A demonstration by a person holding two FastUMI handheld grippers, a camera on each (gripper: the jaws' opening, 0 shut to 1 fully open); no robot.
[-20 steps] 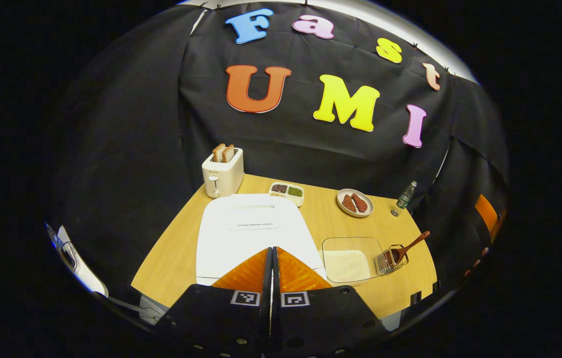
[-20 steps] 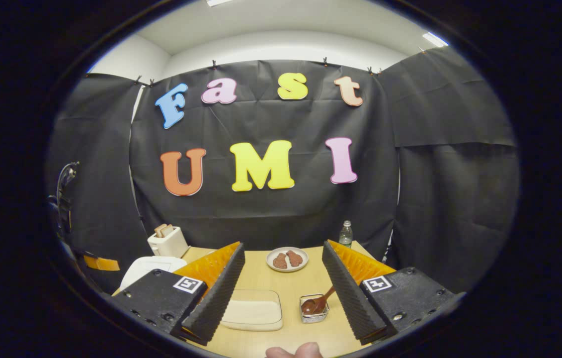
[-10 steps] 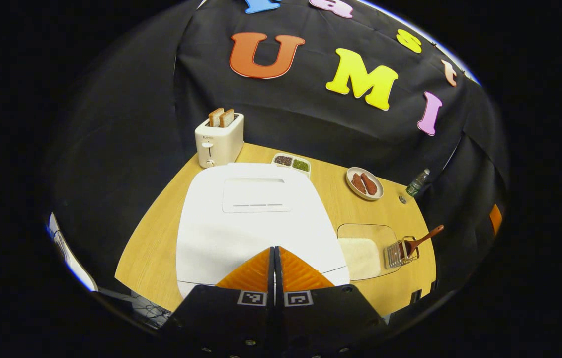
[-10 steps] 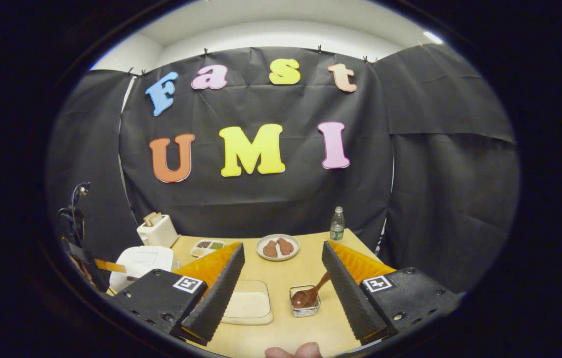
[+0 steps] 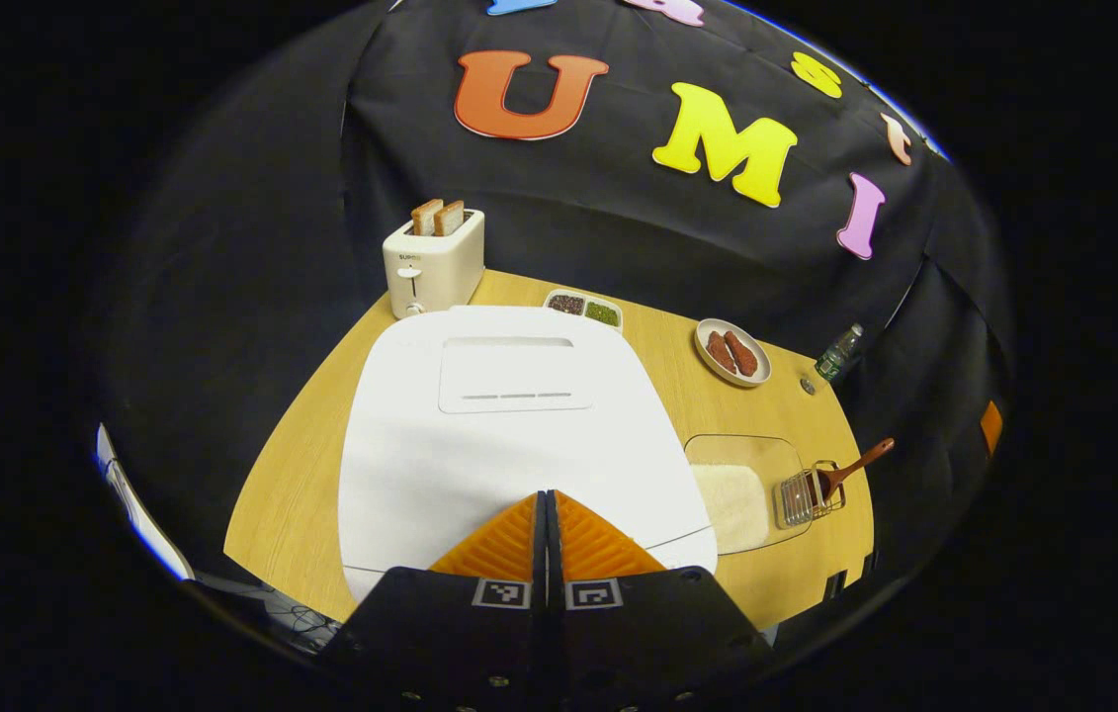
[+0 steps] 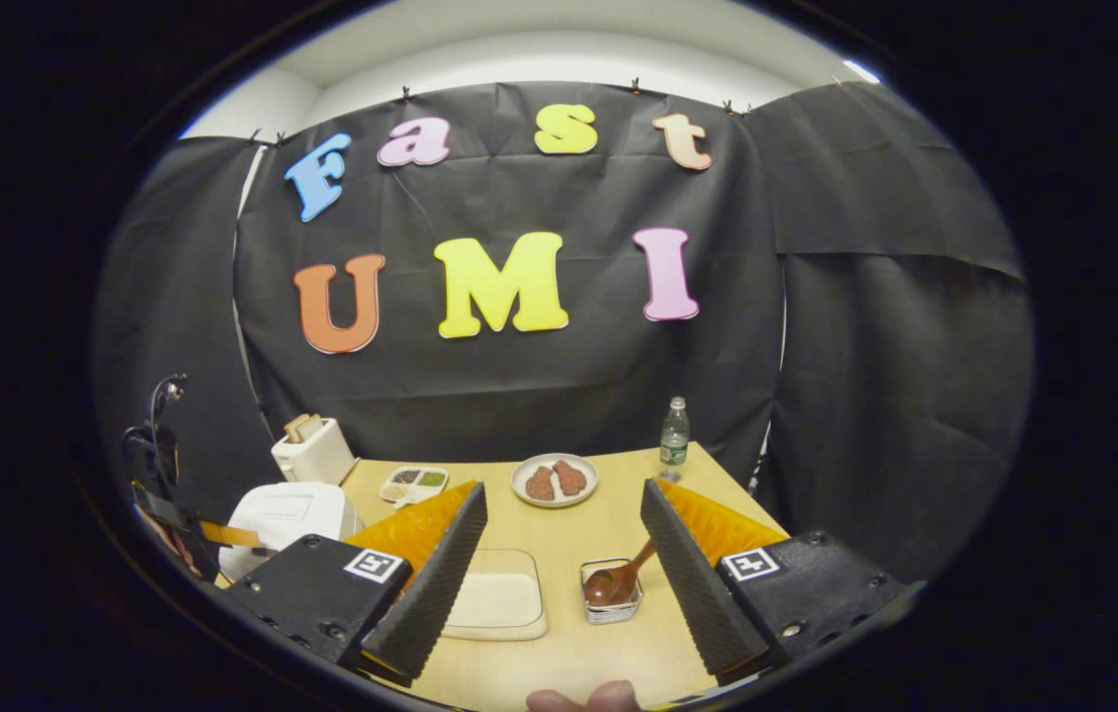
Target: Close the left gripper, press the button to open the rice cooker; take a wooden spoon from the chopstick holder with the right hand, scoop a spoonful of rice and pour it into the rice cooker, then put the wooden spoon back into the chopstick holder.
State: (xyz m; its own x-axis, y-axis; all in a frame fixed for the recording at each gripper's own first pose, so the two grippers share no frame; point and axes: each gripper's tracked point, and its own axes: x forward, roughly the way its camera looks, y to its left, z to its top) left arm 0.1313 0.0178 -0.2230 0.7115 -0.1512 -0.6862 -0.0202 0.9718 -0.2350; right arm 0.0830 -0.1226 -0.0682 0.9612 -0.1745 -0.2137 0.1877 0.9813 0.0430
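Note:
The white rice cooker [image 5: 509, 425] sits with its lid down, right under my left gripper [image 5: 547, 499], whose orange fingers are shut together with nothing between them, tips over the lid's front edge. To the cooker's right stands a clear tray of rice [image 5: 738, 489], then the wire chopstick holder [image 5: 809, 497] with the wooden spoon [image 5: 855, 467] leaning in it. In the right gripper view my right gripper [image 6: 563, 494] is open above the table's near side, the holder with the spoon [image 6: 618, 583] and the rice tray [image 6: 494, 598] between its fingers farther off. The cooker [image 6: 287, 514] lies left.
A toaster [image 5: 432, 259] with bread stands at the back left. A divided dish [image 5: 583, 309], a plate with two brown pieces [image 5: 732, 351] and a water bottle [image 5: 837, 351] line the table's far side. A fingertip [image 6: 583, 699] shows at the bottom of the right gripper view.
My left gripper has moved forward and down over the cooker lid, staying shut. The right gripper has tilted down slightly, bringing more of the table into view, and stays open.

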